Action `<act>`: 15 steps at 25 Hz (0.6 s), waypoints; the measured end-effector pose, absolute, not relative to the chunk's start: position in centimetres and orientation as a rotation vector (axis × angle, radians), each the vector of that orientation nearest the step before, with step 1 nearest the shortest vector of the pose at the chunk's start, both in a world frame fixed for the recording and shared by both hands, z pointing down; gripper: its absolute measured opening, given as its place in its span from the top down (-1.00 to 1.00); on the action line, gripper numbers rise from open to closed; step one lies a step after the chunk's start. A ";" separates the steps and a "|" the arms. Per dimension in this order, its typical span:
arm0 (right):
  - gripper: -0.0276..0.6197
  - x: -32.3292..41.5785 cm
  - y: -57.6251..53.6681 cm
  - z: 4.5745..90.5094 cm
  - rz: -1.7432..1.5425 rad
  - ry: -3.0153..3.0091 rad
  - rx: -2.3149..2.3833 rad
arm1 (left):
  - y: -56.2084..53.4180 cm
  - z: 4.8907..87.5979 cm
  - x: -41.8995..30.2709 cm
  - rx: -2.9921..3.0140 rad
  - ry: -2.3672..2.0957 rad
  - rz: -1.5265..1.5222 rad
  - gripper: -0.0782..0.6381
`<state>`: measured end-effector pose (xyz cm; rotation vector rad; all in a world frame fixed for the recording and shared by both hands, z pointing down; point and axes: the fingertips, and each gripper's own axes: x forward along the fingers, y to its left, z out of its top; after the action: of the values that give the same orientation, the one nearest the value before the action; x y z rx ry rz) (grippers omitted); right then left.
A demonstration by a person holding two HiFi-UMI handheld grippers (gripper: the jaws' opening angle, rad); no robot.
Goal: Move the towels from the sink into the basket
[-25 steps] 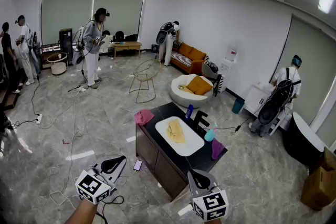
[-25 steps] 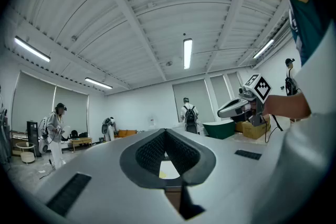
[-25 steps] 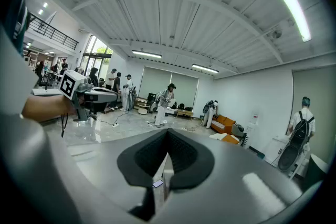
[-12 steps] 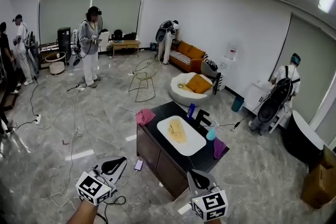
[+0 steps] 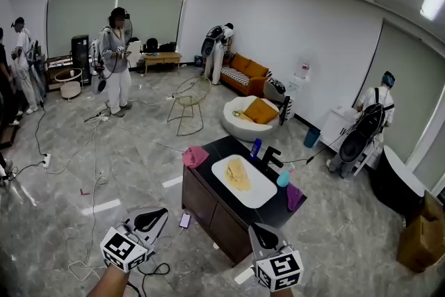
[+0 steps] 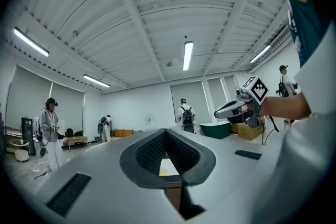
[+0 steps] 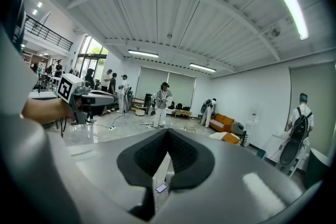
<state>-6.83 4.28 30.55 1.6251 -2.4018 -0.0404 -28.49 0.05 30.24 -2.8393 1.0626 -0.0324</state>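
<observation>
A yellow towel (image 5: 237,174) lies in the white sink (image 5: 259,195), which is set in a dark cabinet top ahead of me. A pink towel (image 5: 195,156) hangs over the top's left corner and a purple one (image 5: 293,197) over its right end. My left gripper (image 5: 154,218) and right gripper (image 5: 263,236) are held low in front of the cabinet, well short of it, both shut and empty. The left gripper view looks along shut jaws (image 6: 167,157) at a sliver of the sink. The right gripper view shows shut jaws (image 7: 167,157) and nothing between them.
A black faucet (image 5: 270,158), a blue bottle (image 5: 256,148) and a teal bottle (image 5: 283,179) stand behind the sink. A wire basket-like stand (image 5: 189,102) is farther back on the floor. Cables (image 5: 90,149) trail across the tiles at left. Several people stand around the room.
The cabinet has drawn a little nearer and shifted right in the head view. Both grippers keep their places in the picture and stay shut.
</observation>
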 end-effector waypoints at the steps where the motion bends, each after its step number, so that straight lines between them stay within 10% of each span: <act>1: 0.89 -7.4 4.0 30.5 -0.043 -2.399 1.629 | -0.2 30.2 -29.1 -2.841 1.060 -0.028 0.77; 15: 0.89 -11.0 -2.5 31.6 -0.039 -2.414 1.594 | -4.8 31.8 -33.6 -2.846 1.132 -0.026 0.77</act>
<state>-11.03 -2.51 31.60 1.5938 -2.4140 -0.0393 -33.61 -4.82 31.85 -2.8460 1.1320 -0.0259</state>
